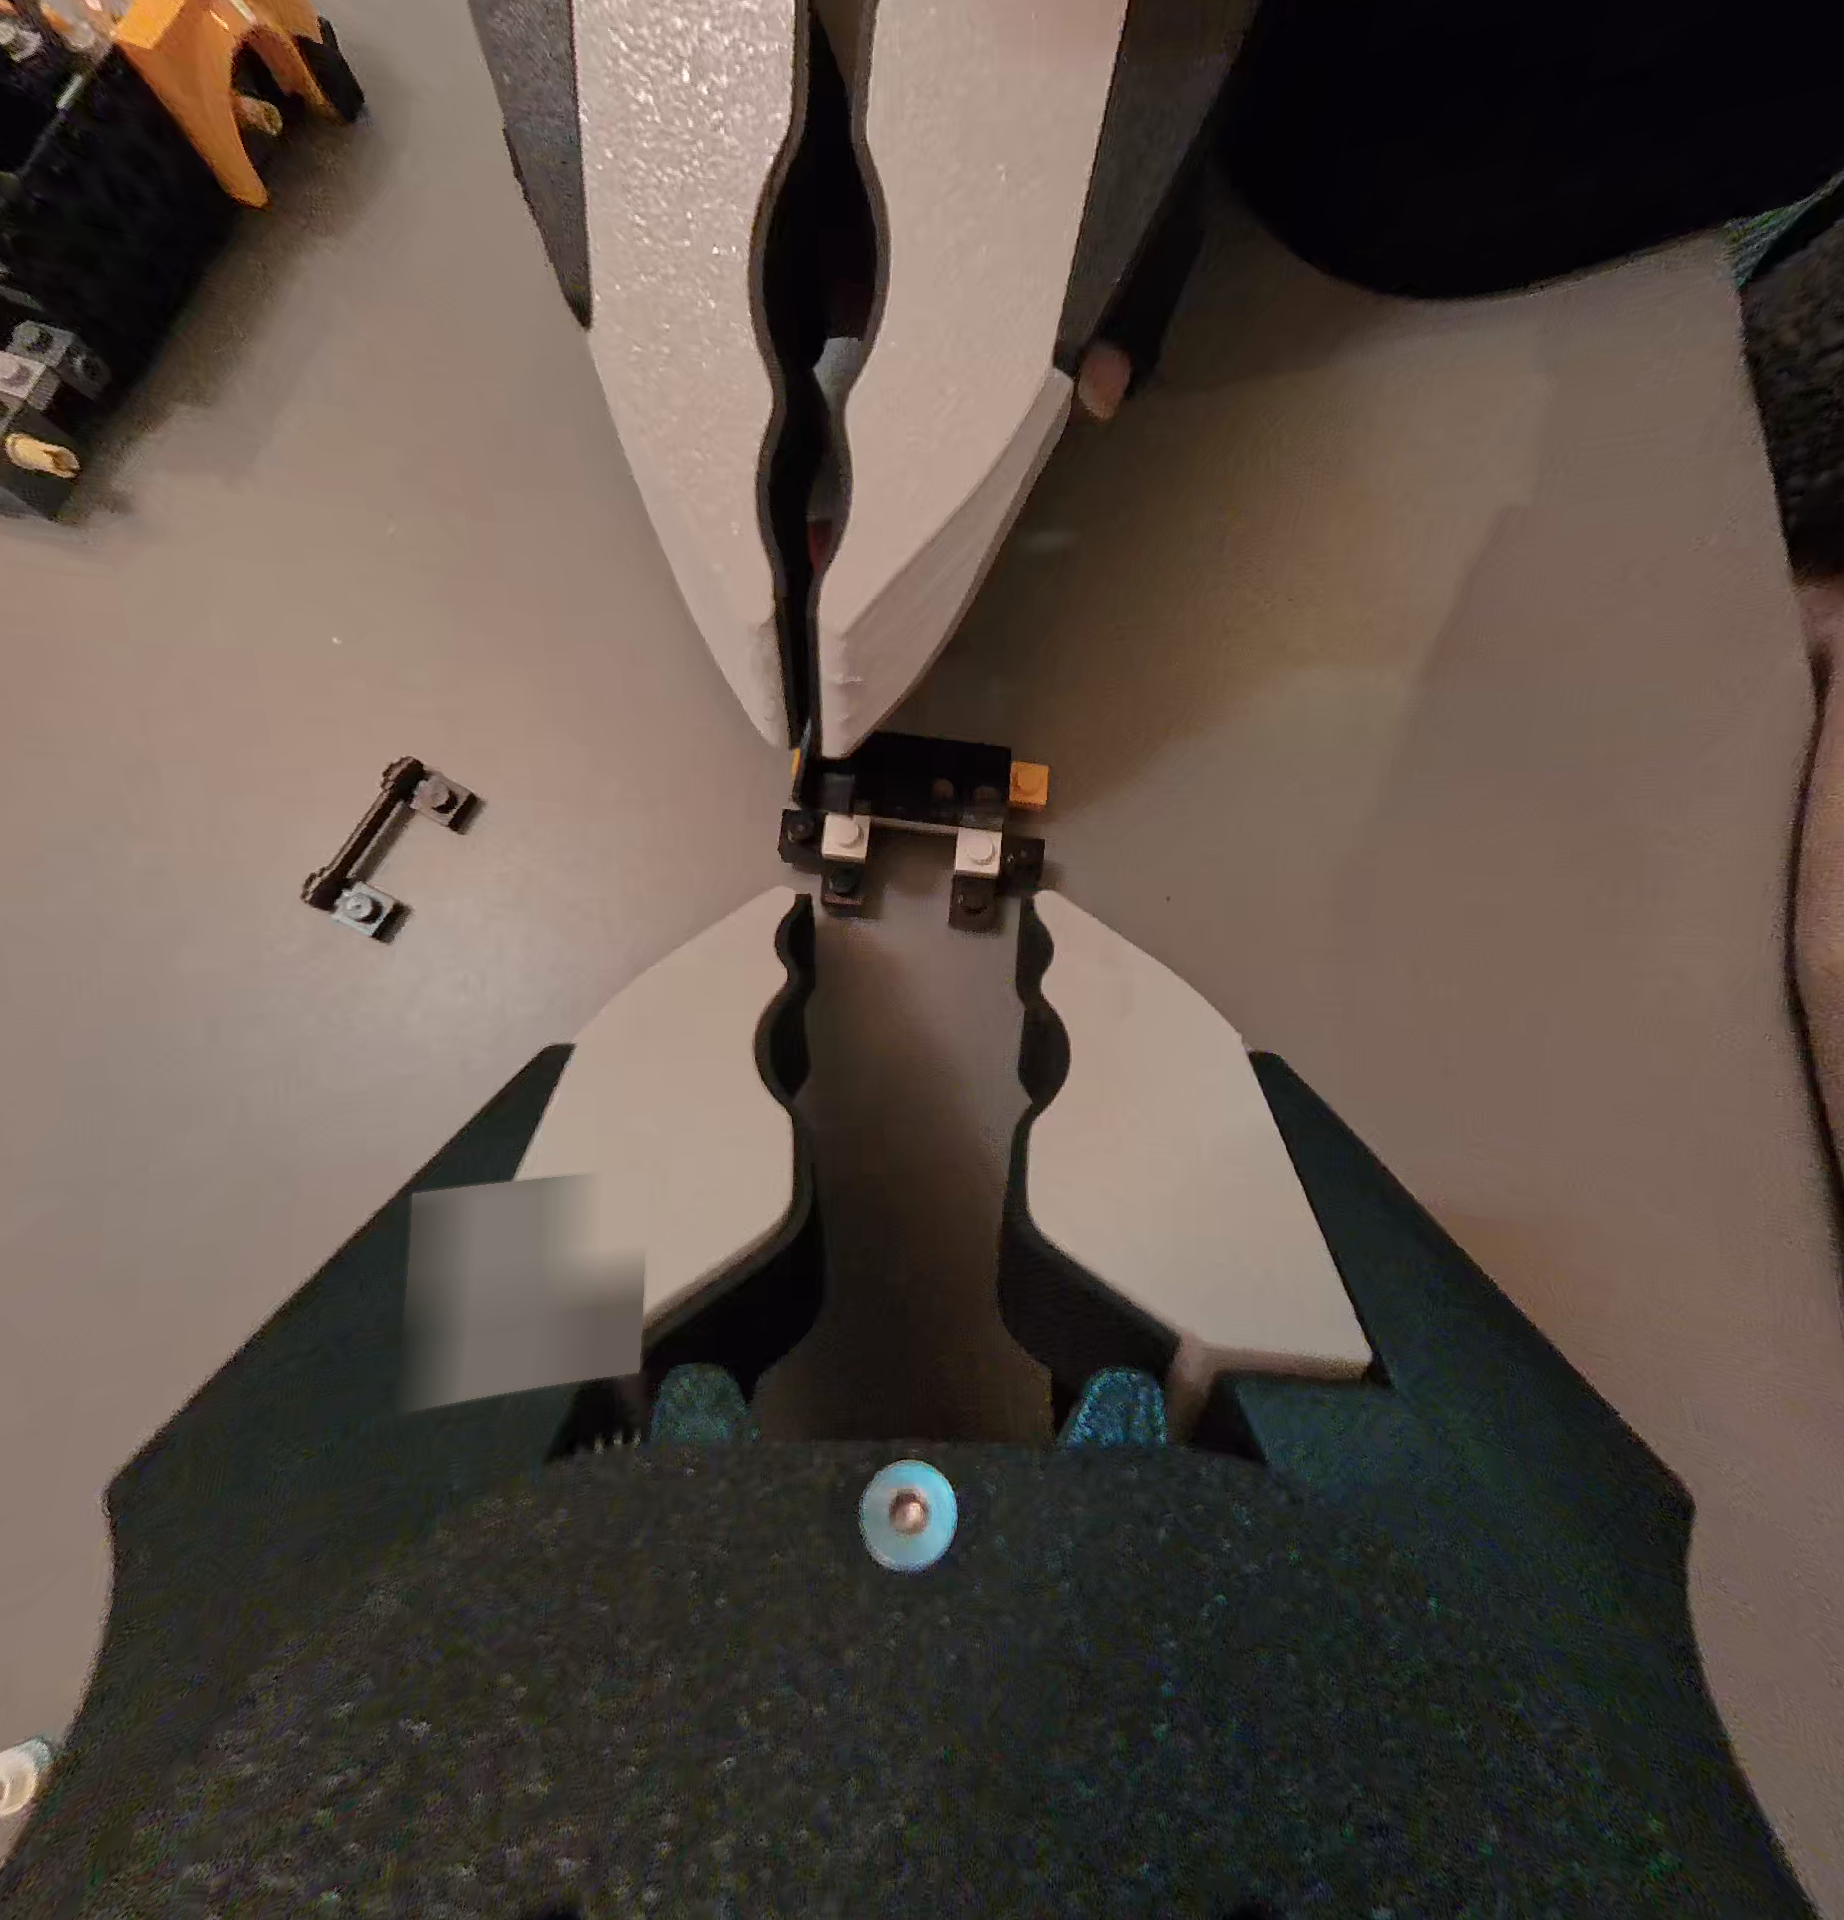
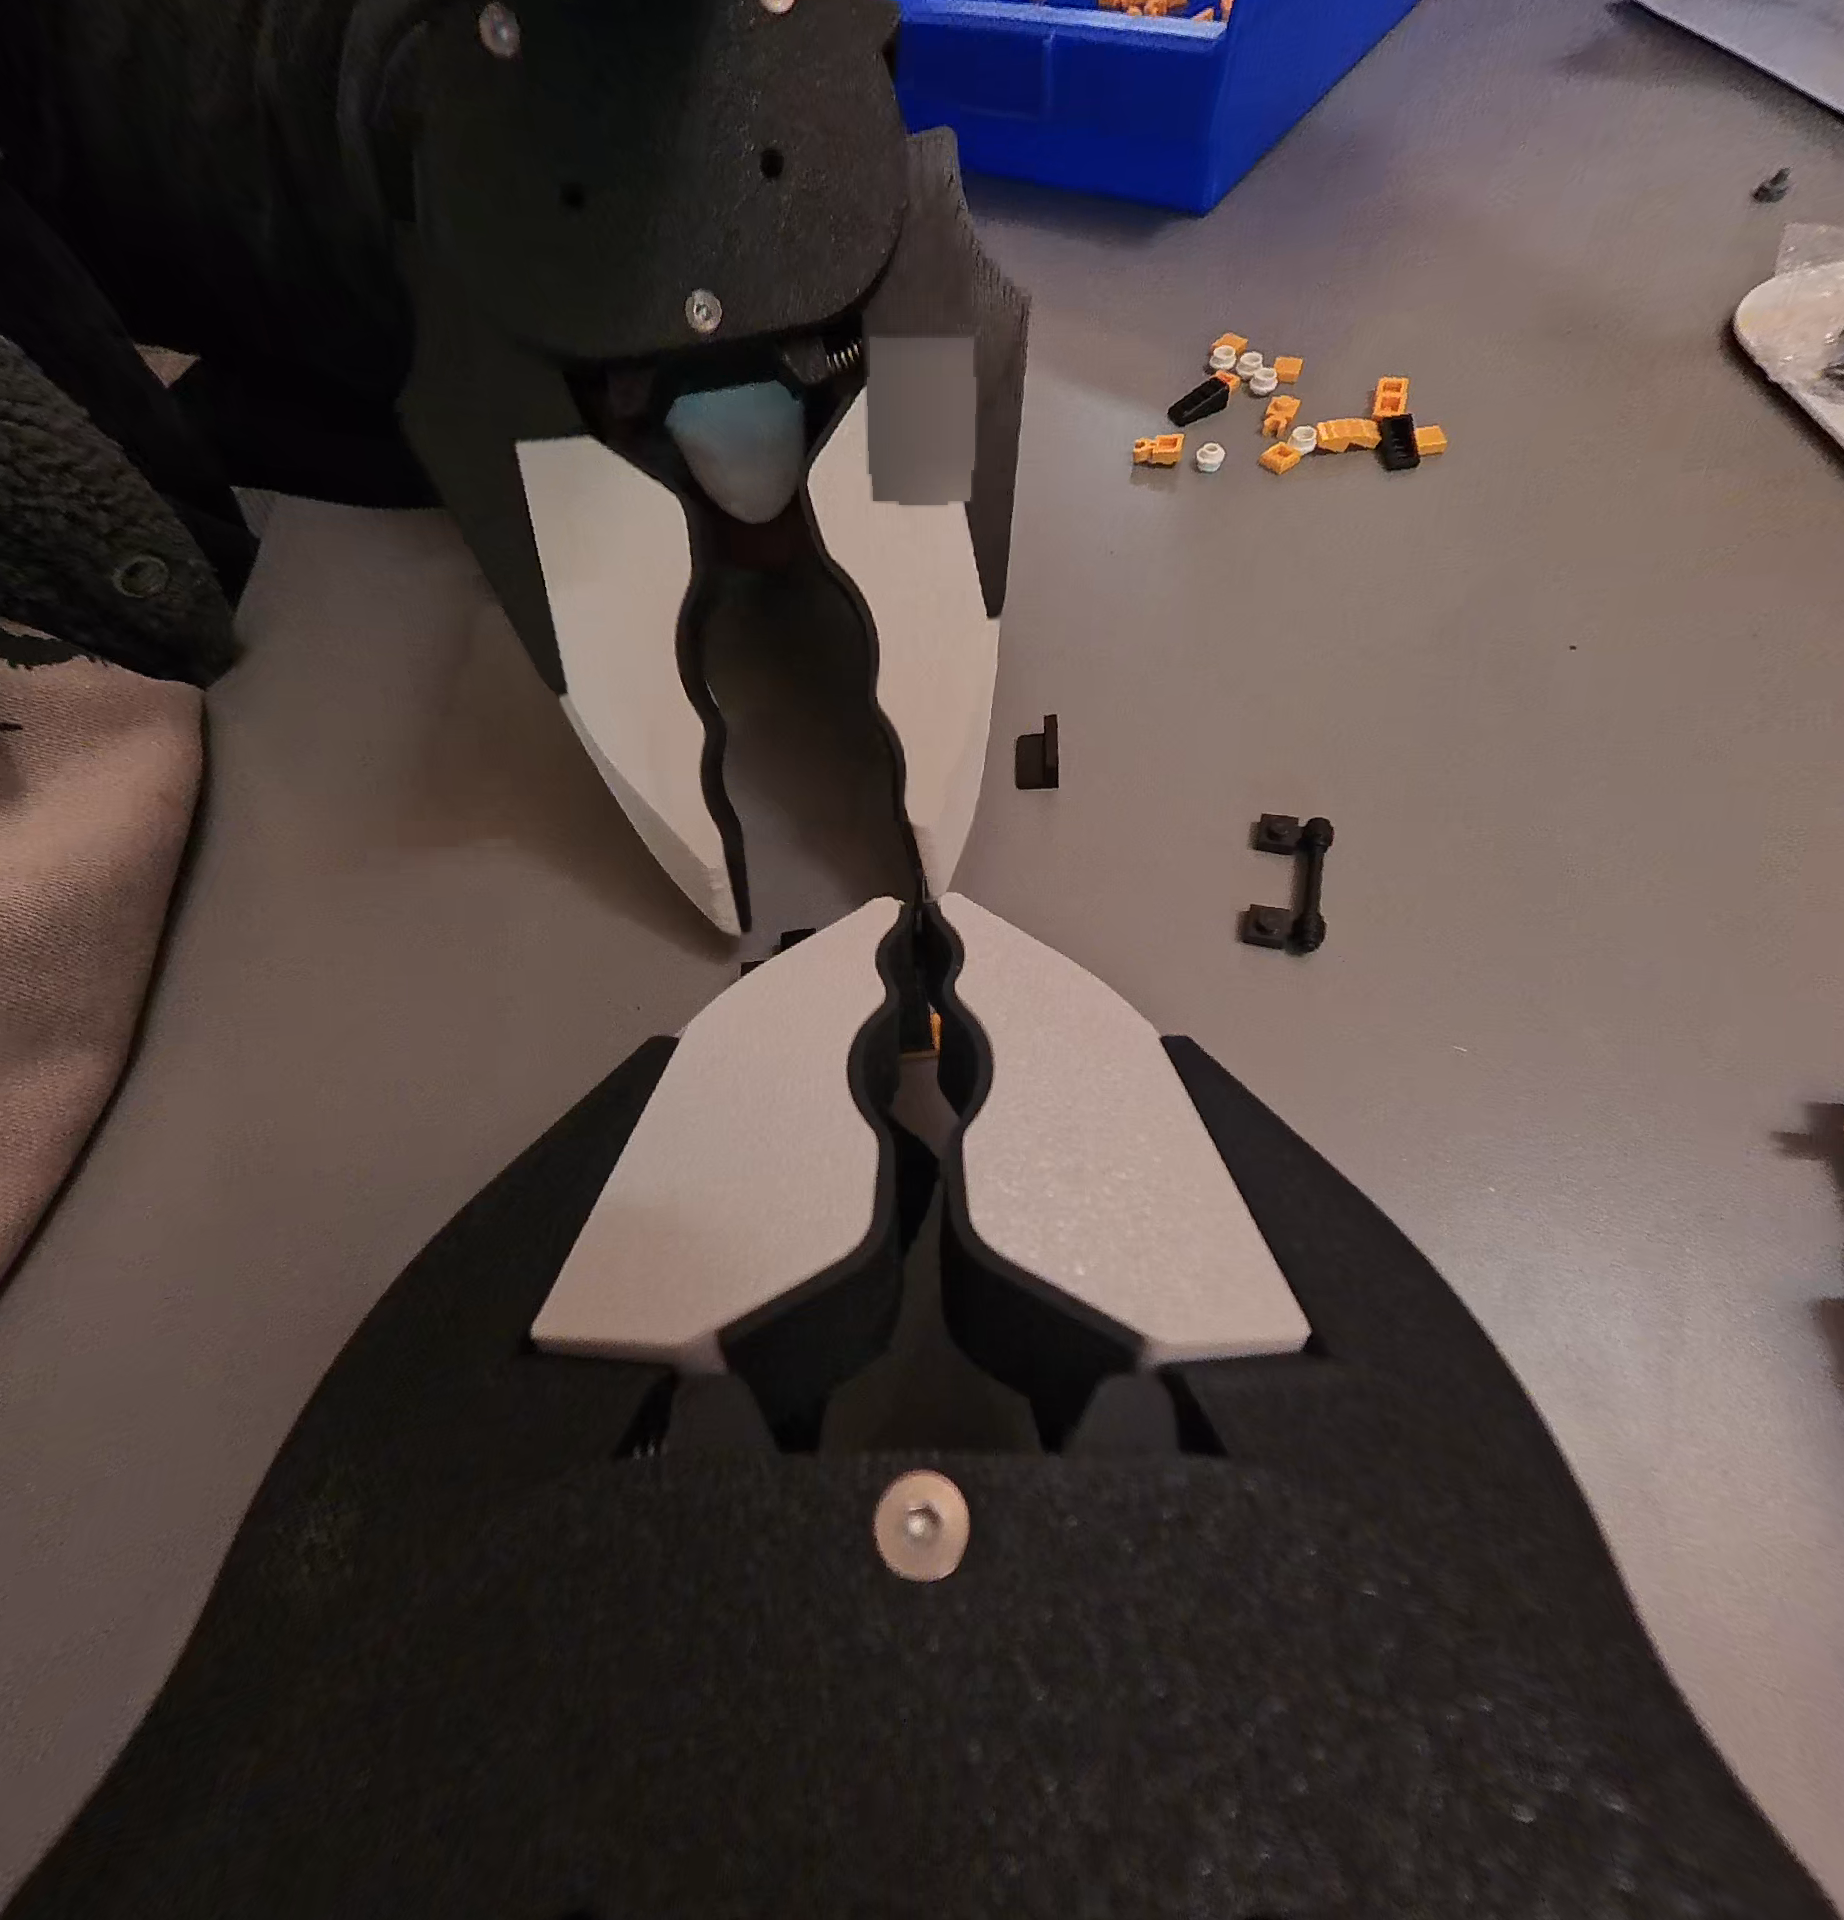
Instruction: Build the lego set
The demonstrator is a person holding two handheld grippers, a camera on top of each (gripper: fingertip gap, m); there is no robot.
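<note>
A small lego assembly [image 1: 913, 821] of black, white and orange bricks lies on the grey table [image 1: 1313, 935]. My left gripper [image 1: 913, 904] sits around its two black legs, one fingertip against each side, jaws parted to that width. My right gripper [image 1: 809, 743] comes in from the far side. It is shut on a small thin black and orange piece [image 2: 931, 1029] and holds it at the left end of the assembly. In the right wrist view my right gripper [image 2: 920, 906] hides most of the assembly. The left gripper [image 2: 830, 904] faces it.
A black bar piece [image 1: 388, 847] lies to the left and also shows in the right wrist view [image 2: 1287, 883]. A small black piece [image 2: 1037, 753], a scatter of orange, white and black pieces [image 2: 1292, 410] and a blue bin [image 2: 1136, 94] lie beyond. A part-built model [image 1: 24, 395] stands at far left. Left and right tips are no more than a few centimetres apart. From either gripper's tips it is about 15 cm to the part-built model [image 1: 24, 395].
</note>
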